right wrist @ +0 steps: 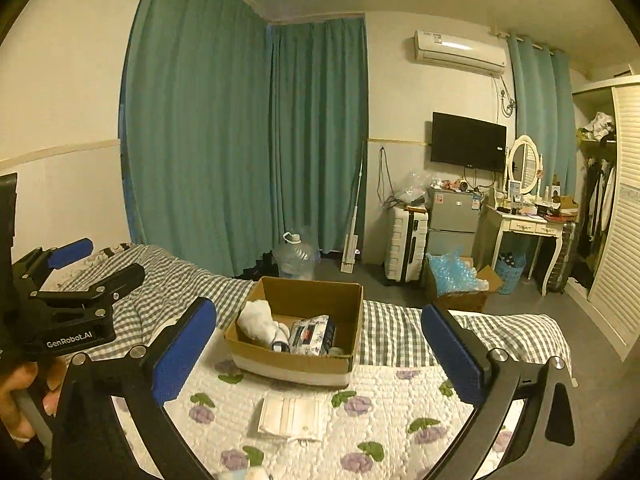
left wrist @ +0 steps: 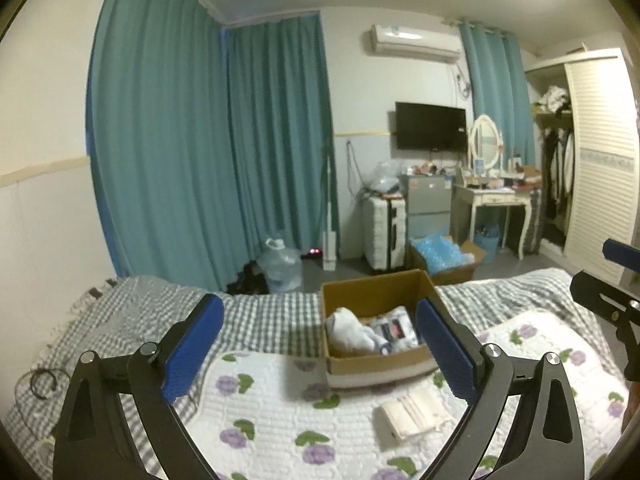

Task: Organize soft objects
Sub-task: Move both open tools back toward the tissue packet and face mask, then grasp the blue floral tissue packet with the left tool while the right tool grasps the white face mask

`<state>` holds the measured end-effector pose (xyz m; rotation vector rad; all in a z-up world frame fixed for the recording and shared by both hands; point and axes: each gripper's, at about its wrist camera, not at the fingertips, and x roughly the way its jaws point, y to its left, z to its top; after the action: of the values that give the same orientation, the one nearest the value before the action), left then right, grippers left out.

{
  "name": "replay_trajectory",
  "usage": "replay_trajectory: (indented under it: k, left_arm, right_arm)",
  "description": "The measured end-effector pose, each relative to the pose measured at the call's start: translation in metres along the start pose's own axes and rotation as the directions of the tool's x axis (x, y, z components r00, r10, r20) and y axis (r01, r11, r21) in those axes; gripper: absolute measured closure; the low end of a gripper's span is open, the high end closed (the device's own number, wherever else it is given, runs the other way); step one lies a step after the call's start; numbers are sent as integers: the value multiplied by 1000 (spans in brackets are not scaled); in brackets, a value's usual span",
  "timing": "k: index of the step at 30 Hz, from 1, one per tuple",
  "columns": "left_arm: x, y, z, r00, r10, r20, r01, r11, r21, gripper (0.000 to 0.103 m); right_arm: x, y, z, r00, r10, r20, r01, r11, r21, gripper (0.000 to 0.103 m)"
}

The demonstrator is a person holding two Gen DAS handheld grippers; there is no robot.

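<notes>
An open cardboard box (left wrist: 376,292) (right wrist: 316,292) stands on the bed. Inside lie a white bundled cloth (left wrist: 348,330) (right wrist: 260,320) and a patterned folded cloth (left wrist: 394,328) (right wrist: 312,334). A folded cream cloth (left wrist: 414,414) (right wrist: 292,418) lies on the floral quilt (left wrist: 280,412) (right wrist: 392,392) in front of the box. My left gripper (left wrist: 320,352) is open and empty, held above the quilt before the box. My right gripper (right wrist: 320,354) is open and empty, above the cream cloth. Each gripper shows at the edge of the other's view.
A grey checked blanket (left wrist: 256,316) (right wrist: 400,340) covers the far half of the bed. Beyond the bed's foot are a water jug (right wrist: 294,256), a white suitcase (right wrist: 406,240), a small fridge (right wrist: 452,220), a box of blue plastic (right wrist: 456,280), a dressing table (right wrist: 528,228) and a wardrobe (right wrist: 620,220).
</notes>
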<state>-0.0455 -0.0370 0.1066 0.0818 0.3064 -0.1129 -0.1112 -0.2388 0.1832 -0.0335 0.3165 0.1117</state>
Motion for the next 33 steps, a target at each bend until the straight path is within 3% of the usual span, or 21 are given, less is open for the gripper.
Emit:
replay_trajectory:
  k: [9,18,27,33]
  left_arm:
    - [-6,-26,-43,995,-59,-77,62,997,36,4]
    - [8,-65,-113,962,-123,-242,150,984,98,4]
    - [34,-90,-169,905,-177,-388,233,967,102,4]
    - [55,-99,-197,829,-249,-501,317,947,55,4]
  right_arm:
    - [-32,1,-8,1000,-11,-14,11,1000,-14,0]
    - [-24,-7,-41,996,12,-94,-11,1000,7,0]
    - [14,-14,-79,979,30,-203,-24,999,33,0]
    - [41,-19,-97,963,41,-265,-30,998,47,0]
